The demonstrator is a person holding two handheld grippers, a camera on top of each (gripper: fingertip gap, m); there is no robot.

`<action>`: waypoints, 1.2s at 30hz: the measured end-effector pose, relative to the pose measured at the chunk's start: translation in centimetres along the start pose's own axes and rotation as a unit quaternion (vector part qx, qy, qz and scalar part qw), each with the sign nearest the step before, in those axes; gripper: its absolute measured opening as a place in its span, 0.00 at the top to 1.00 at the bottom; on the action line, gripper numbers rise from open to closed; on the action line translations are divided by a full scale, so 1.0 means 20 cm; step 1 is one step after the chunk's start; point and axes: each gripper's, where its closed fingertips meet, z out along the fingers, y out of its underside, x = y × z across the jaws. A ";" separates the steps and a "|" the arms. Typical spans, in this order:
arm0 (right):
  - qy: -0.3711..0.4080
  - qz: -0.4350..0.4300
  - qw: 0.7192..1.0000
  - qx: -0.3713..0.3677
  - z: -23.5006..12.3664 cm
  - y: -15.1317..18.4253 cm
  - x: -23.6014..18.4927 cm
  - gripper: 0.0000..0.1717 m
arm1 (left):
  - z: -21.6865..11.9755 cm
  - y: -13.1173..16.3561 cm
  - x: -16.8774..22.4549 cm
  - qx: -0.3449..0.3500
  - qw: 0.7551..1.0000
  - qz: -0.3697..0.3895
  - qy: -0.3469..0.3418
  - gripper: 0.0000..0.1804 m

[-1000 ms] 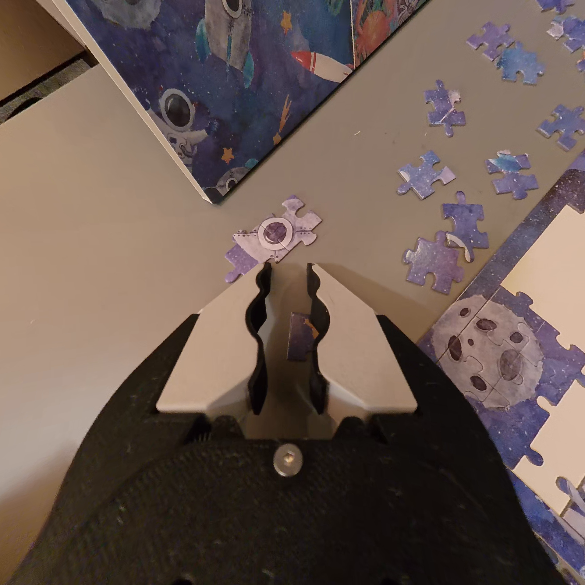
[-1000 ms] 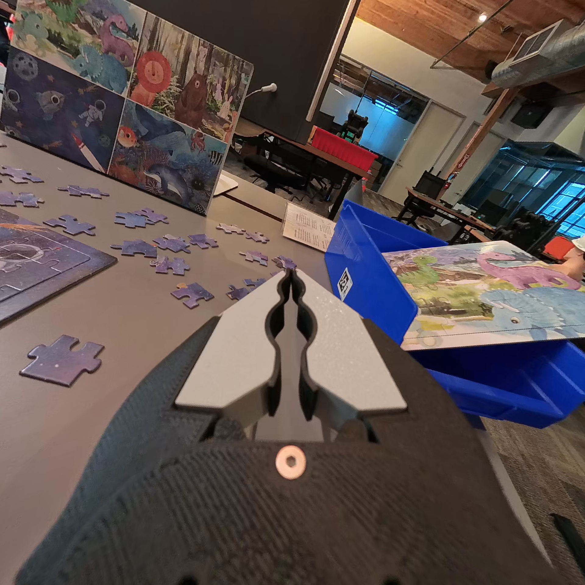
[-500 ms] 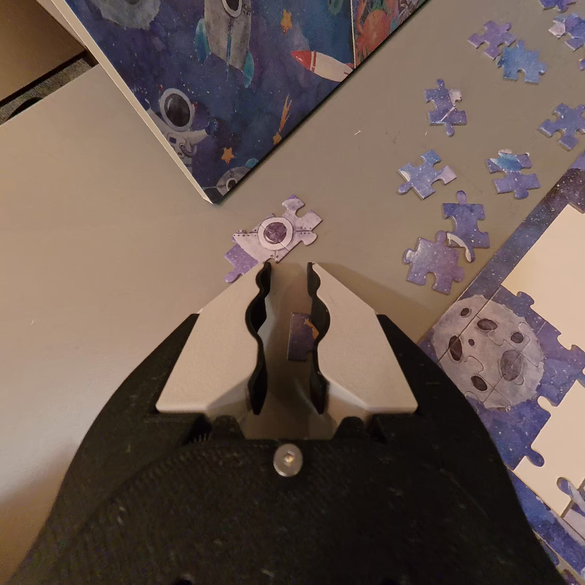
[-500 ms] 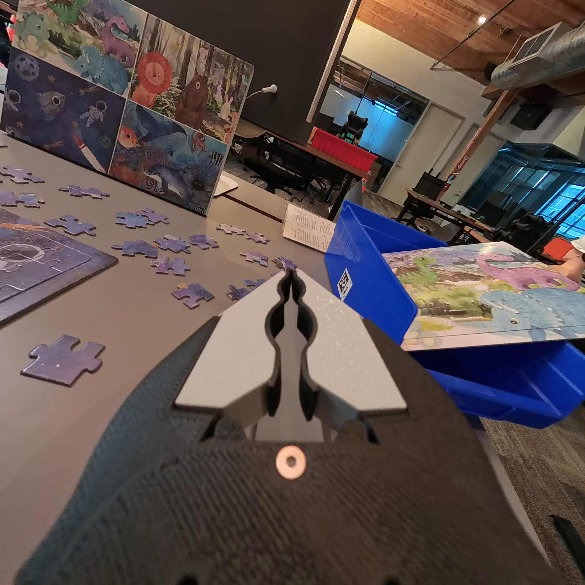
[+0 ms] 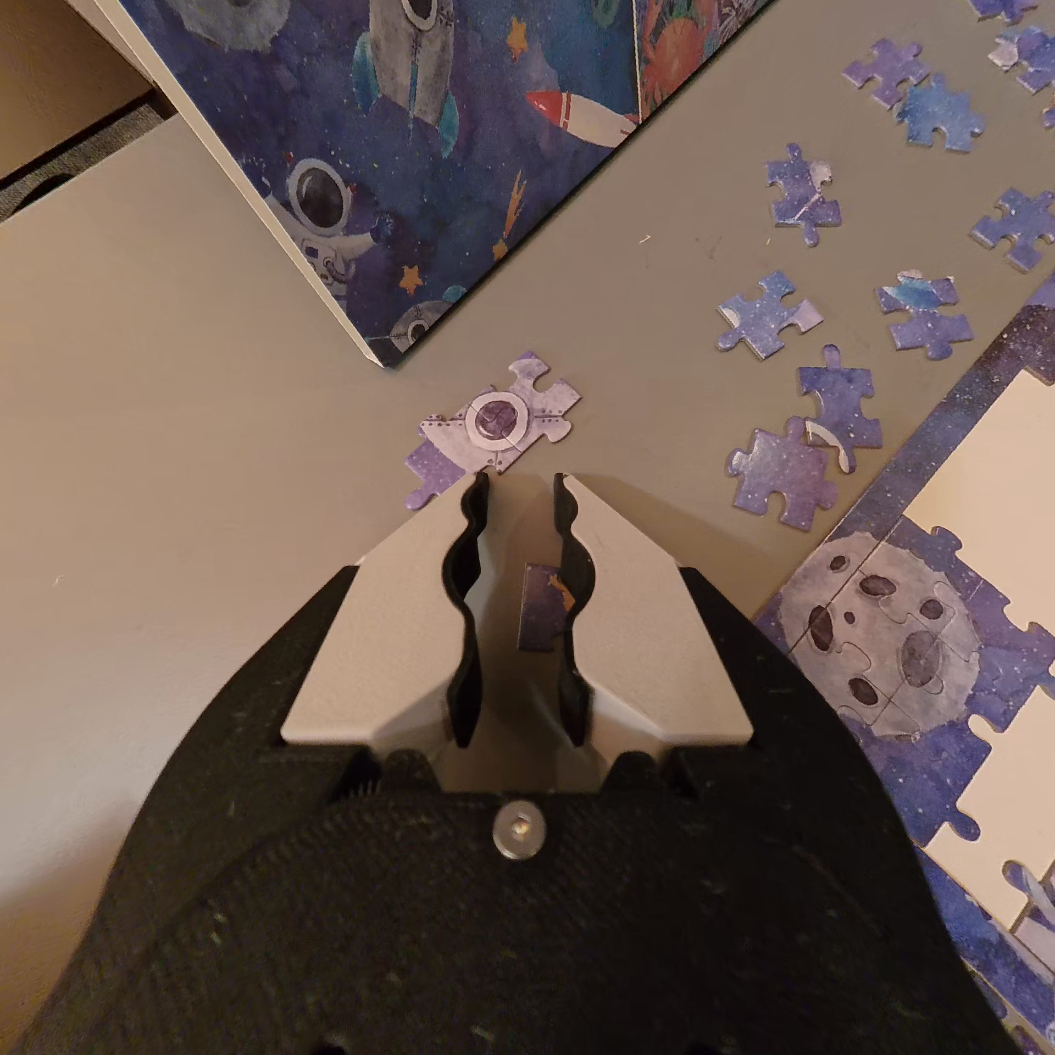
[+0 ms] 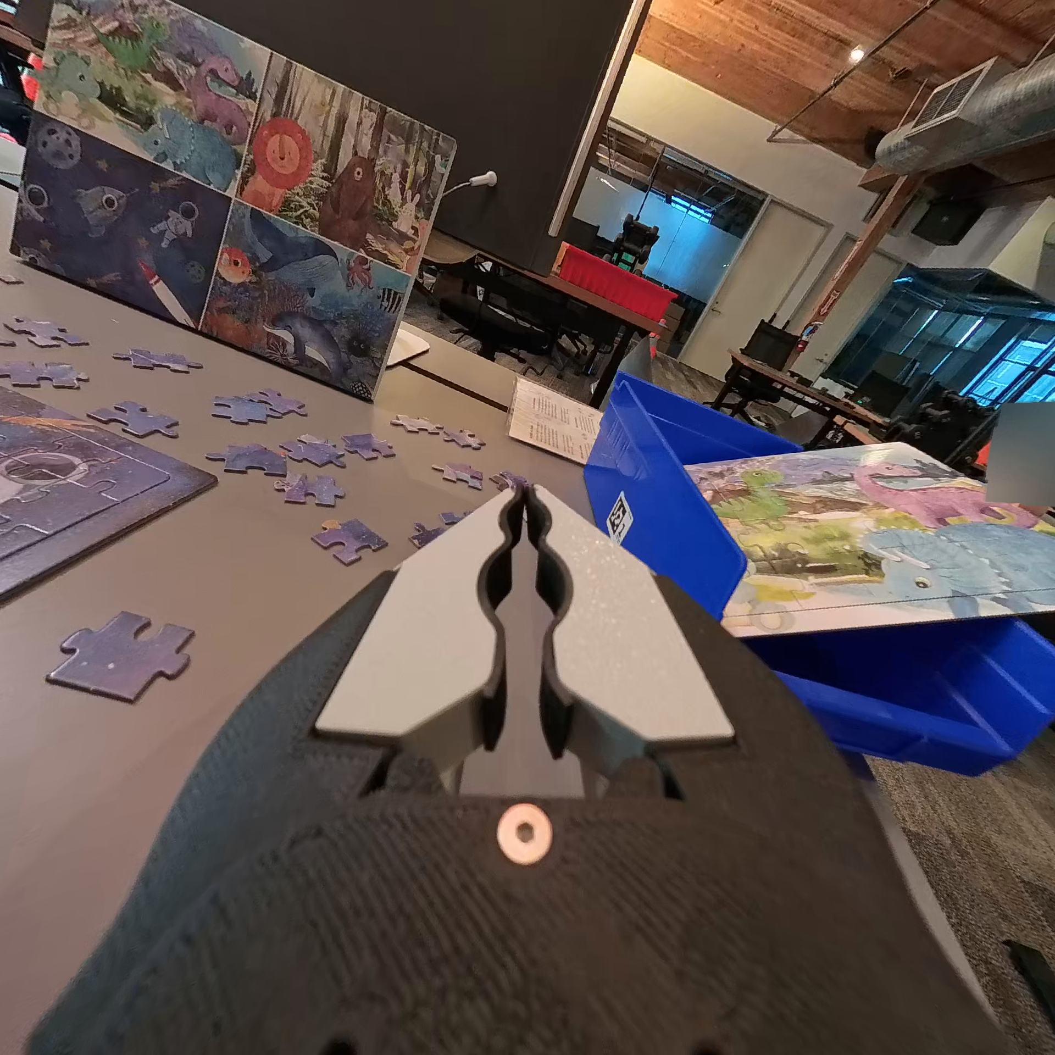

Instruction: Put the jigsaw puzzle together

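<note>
Seen between the fingers of the left gripper [image 5: 519, 476], a dark purple puzzle piece [image 5: 542, 608] lies against the right-hand pad; whether the piece is gripped or simply resting on the desk [image 5: 143, 456] below cannot be told. The jaws stand a little way apart, the gripper pointing steeply down at the desk. Just past its fingertips lie two joined pale pieces showing a porthole [image 5: 494, 425], the left fingertip at their near edge. To the right sits the puzzle board [image 5: 890, 622] with a grey moon, and loose purple pieces [image 5: 785, 476] lie beyond. The picture box [image 5: 399, 143] stands farther off.

The right gripper [image 6: 525, 494] is closed tip to tip on nothing, held low and nearly level over the desk. Scattered pieces [image 6: 349, 539] lie left of it; a blue bin [image 6: 673, 514] carrying a dinosaur puzzle board [image 6: 856, 542] sits just right.
</note>
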 end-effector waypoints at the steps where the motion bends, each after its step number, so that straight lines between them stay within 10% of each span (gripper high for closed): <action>1: 0.000 0.001 1.000 0.001 0.00 0.00 0.00 1.00 | 0.00 0.00 0.00 0.000 1.000 0.000 0.000 0.87; 36: -0.007 0.094 0.995 0.042 -0.04 -0.04 0.06 1.00 | 0.00 0.00 0.00 0.000 1.000 0.001 -0.001 0.87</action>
